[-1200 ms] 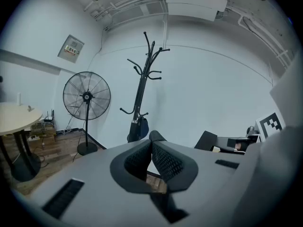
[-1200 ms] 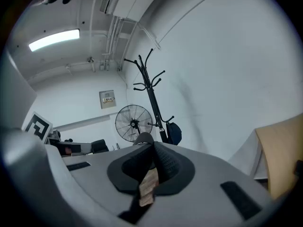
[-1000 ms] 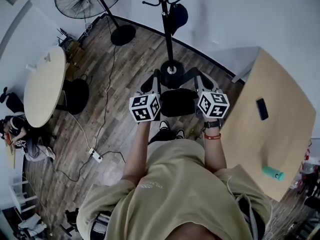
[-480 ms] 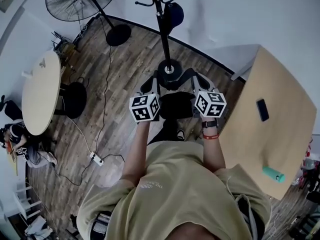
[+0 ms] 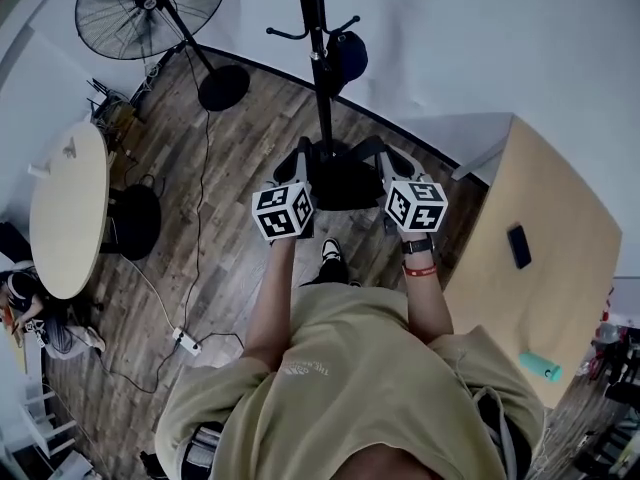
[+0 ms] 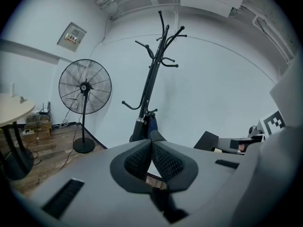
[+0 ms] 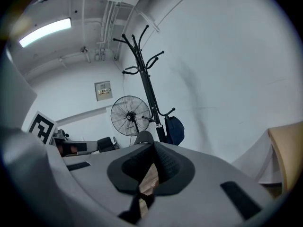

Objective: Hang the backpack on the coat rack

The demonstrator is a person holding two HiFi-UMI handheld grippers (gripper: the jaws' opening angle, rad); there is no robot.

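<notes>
Head view: the backpack point(image 5: 345, 183) hangs between the two grippers, low in front of the coat rack point(image 5: 318, 78) and well below its hooks. The left gripper point(image 5: 302, 156) has its jaws pressed together on a dark strap of the bag, whose end pokes up past the tips in the left gripper view. The right gripper point(image 5: 386, 156) is clamped the same way on another dark strap. A dark blue cap point(image 5: 348, 54) occupies one lower hook. A standing fan point(image 5: 150, 8) is off to the left and a wooden table point(image 5: 560, 298) to the right.

The likely trouble is the thin pinch at the jaw tips. As the bag is lifted its weight could drag a strap out. A swinging bag could also knock the slim pole or catch the occupied hook.
</notes>
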